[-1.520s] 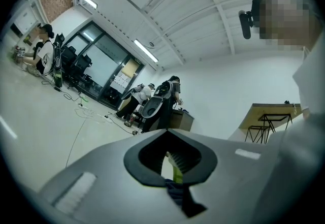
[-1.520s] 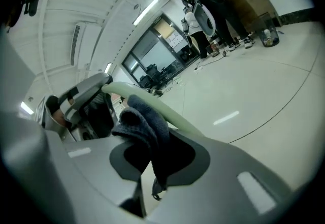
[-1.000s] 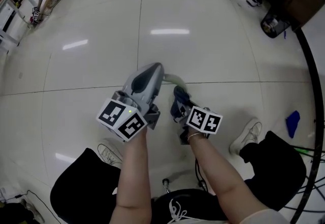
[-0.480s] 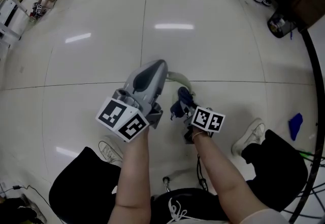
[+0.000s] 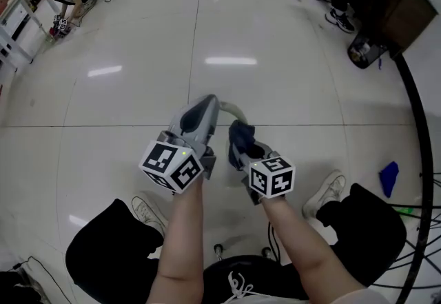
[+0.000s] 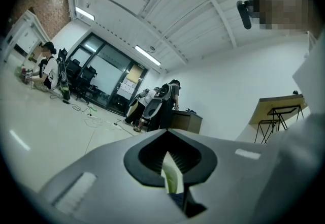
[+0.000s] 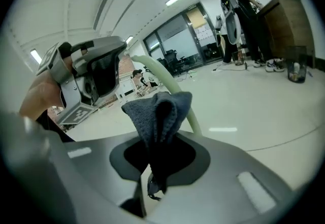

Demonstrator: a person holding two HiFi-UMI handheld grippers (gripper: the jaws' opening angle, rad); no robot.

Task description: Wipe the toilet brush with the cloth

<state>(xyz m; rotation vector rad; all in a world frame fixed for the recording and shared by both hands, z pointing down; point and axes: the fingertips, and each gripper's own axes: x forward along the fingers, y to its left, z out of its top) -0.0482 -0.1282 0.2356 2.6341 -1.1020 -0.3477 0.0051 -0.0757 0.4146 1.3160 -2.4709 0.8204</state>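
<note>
Over the glossy white tiled floor (image 5: 275, 82) I hold both grippers close together. My left gripper (image 6: 171, 177) has its jaws clamped on the pale green curved toilet brush handle (image 5: 236, 112). My right gripper (image 7: 152, 167) has its jaws pinched shut on the dark blue knitted cloth (image 7: 157, 111), just beside that handle.

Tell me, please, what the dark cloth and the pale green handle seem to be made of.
The dark grey-blue cloth looks like knitted fabric: matte, ribbed, folding limply. The pale green curved handle is probably smooth plastic: even, rigid-looking.
</note>
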